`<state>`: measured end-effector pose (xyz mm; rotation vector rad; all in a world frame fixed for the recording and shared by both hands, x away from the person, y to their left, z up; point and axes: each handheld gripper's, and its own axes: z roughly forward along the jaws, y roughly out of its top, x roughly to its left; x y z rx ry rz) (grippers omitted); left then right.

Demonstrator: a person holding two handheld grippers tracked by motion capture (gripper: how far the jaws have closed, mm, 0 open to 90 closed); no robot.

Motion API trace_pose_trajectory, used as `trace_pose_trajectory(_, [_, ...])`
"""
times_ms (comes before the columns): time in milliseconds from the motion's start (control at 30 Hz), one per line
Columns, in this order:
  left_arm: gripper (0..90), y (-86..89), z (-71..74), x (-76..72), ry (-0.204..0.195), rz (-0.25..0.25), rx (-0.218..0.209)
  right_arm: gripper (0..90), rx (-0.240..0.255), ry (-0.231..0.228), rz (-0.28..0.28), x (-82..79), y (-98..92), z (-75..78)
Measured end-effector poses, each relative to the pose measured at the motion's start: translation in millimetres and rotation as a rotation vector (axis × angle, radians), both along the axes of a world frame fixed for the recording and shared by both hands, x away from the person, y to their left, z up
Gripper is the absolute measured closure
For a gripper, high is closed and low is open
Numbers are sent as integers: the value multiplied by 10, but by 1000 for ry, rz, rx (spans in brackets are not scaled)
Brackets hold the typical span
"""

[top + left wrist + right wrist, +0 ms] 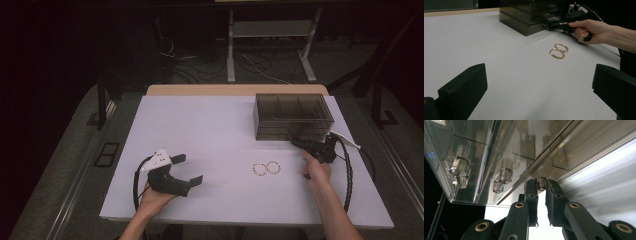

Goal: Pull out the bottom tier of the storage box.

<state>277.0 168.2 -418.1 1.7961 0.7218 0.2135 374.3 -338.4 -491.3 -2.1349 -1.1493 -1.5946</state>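
My right claw clamped on a drawer knob of the smoky box; contents indistinct. Left claw apart over desk.

Both forearms are showing bare, each hand carrying a black two-jaw gripper, the left gripper wearing a white three-cornered plate, the right gripper trailing a ribbed black cable and showing brass-ringed pivots.

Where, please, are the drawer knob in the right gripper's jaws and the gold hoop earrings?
Drawer knob [541,183], right gripper view, its clear round face.
Gold hoop earrings [559,50], left gripper view, where the two rings meet.
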Motion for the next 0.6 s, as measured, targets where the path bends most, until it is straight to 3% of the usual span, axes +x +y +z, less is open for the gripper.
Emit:
trace_pose_trajectory(33, [0, 0, 0, 0, 0, 0, 0, 793, -6, -4, -7, -4, 7, -1])
trace_pose_trajectory(133, [0, -1, 1, -1, 1, 0, -1, 795, 42, -8, -45, -44, 30, -41])
trace_pose_trajectory(600, [0, 9, 0, 1, 1, -1, 1, 795, 22, 1, -56, -104, 50, -12])
